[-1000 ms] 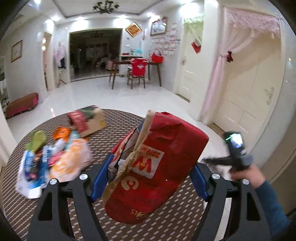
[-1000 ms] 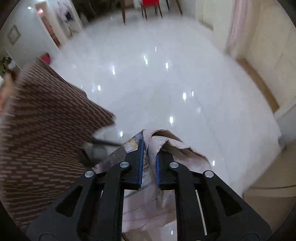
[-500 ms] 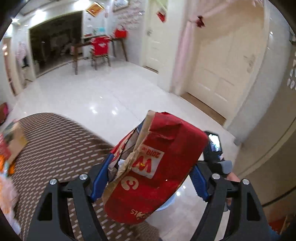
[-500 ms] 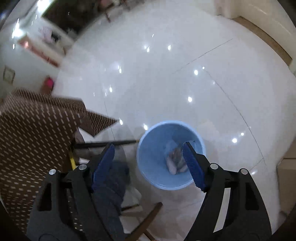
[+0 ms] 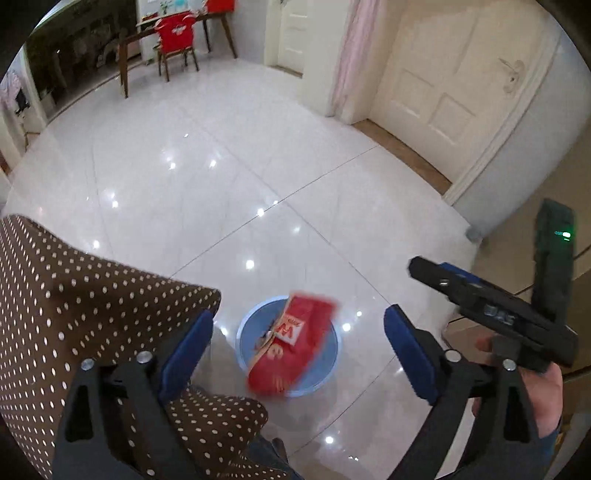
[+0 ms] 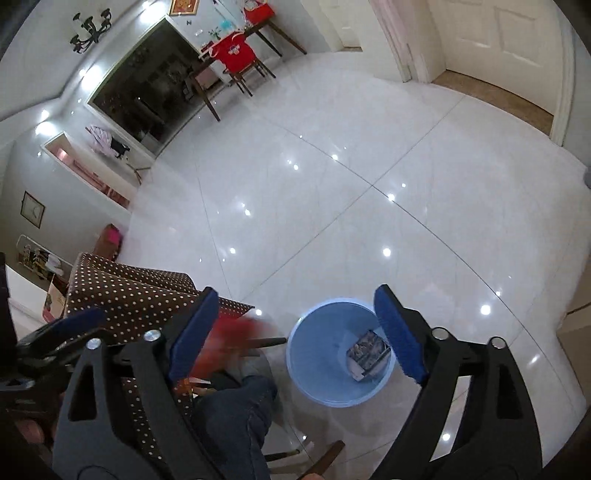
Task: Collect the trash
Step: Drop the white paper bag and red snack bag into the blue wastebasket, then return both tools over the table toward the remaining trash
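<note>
above the round light-blue plastic bin [image 5: 332, 354], a crumpled red paper food bag with white lettering [image 5: 291, 347] is seen in the left wrist view, blurred and free of any grip, its image overlapping the bin's rim and mouth (whether it touches the bin cannot be told). in the right wrist view the same bag is caught only as a red smear [image 6: 229, 339] to the left of the bin [image 6: 317, 369], behind a blue pad. inside the bin a small printed wrapper [image 6: 367, 352] is seen lying against the right wall.

the left gripper [image 5: 297, 349] is spread wide, its blue-padded fingers [image 5: 184, 347] standing well apart on either side of the bag and bin, with nothing held between them. the right gripper [image 6: 295, 332] is likewise spread wide and holds nothing; its right pad overlaps the bin's right edge in the picture. in the left wrist view the right gripper [image 5: 443, 280] is seen from the side at the right edge, carried in the person's right hand [image 5: 539, 391].

a brown tablecloth with white dots [image 5: 74, 295] is draped at the left, just beside the bin, and a leg in dark blue jeans [image 6: 236, 413] is seen below it. all of this stands on a glossy white tiled floor [image 5: 221, 177]. far off, a red-covered chair [image 5: 175, 33] is set at a dark wooden table [image 5: 129, 40], and a cream panelled door [image 5: 450, 85] is seen at the right.
</note>
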`<state>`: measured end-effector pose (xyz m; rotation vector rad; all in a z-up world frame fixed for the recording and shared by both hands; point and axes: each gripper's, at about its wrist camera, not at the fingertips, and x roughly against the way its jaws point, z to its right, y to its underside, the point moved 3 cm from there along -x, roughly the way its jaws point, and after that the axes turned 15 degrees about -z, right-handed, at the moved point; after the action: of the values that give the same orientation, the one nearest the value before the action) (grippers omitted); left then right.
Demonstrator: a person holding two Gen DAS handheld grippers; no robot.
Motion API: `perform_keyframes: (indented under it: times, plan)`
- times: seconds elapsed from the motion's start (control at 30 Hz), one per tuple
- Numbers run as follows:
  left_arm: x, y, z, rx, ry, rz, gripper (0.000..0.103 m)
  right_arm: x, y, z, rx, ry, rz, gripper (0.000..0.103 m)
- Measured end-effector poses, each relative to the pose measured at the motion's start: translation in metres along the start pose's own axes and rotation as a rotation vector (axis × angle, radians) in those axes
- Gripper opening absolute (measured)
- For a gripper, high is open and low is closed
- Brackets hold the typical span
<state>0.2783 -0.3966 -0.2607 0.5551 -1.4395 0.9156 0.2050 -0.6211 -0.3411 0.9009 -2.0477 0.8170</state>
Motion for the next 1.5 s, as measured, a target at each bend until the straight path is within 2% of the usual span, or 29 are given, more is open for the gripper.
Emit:
perform_keyframes:
  times: [0.13, 0.4, 0.93, 1.2, 1.5]
  plan:
    - [0.007, 0.0, -0.002, 0.006, -0.008, 0.035, 0.094, 0.008, -0.001, -0.006, -0.002, 0.001, 0.02, 0.097]
    - [0.05, 0.037, -0.01, 0.025, -0.029, 0.161, 0.094, 0.02, 0.014, -0.04, 0.046, 0.049, 0.046, 0.097]
    - [0.134, 0.111, -0.039, 0.091, -0.063, 0.373, 0.094, 0.076, 0.051, -0.149, 0.237, 0.054, 0.144, 0.097]
    - [0.178, 0.164, -0.085, 0.192, -0.118, 0.472, 0.094, 0.082, 0.079, -0.232, 0.381, 0.012, 0.15, 0.097]
    - [0.207, 0.23, -0.157, 0.356, -0.228, 0.544, 0.094, 0.05, 0.114, -0.314, 0.529, -0.025, 0.096, 0.097]
